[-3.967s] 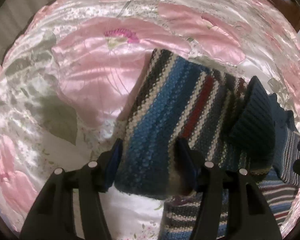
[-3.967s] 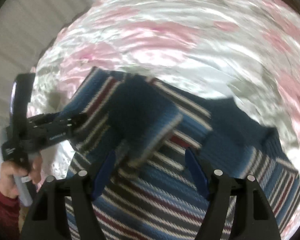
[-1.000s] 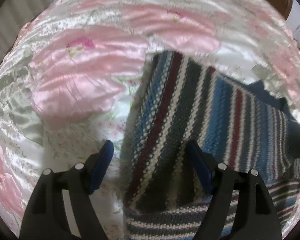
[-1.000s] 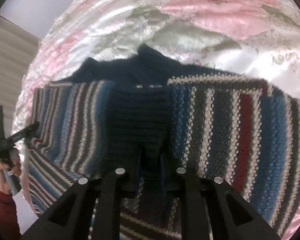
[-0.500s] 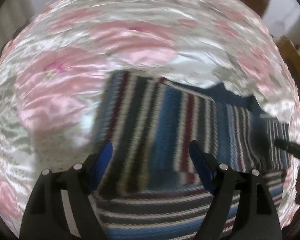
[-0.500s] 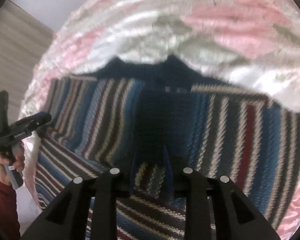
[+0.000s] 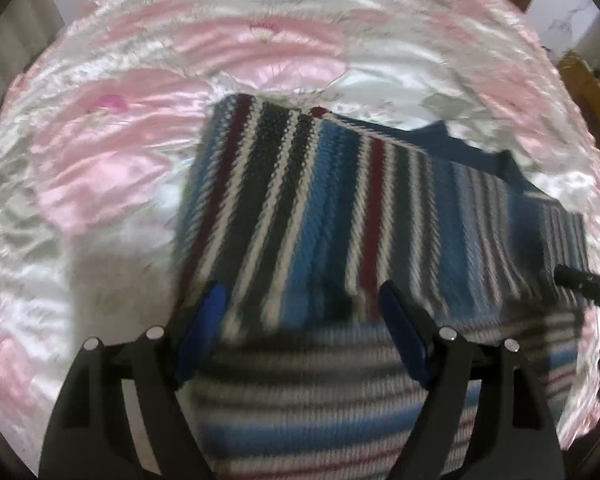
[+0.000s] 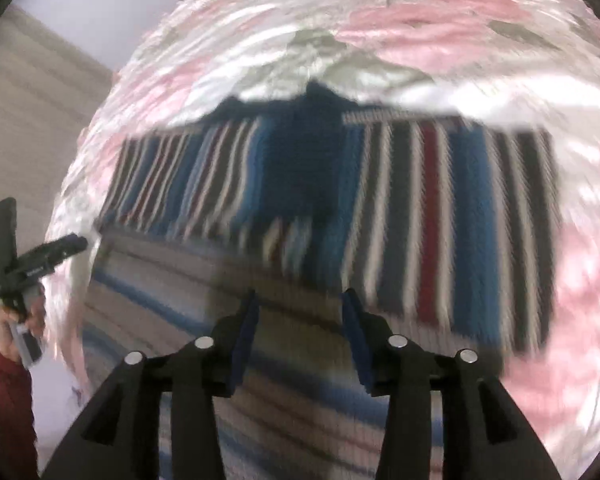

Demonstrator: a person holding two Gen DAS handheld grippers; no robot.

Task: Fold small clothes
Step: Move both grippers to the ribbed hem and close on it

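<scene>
Where stripes run, sweater (image 7: 340,208) unlabelled.

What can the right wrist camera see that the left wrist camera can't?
Only the right wrist view shows the person's hand in a red sleeve holding the left gripper's handle, plus the navy cuff between the folded sleeves. Only the left wrist view shows wooden furniture beyond the bed. Both show the striped sweater on the pink floral bedspread, with open jaws on both the left gripper and the right gripper.
</scene>
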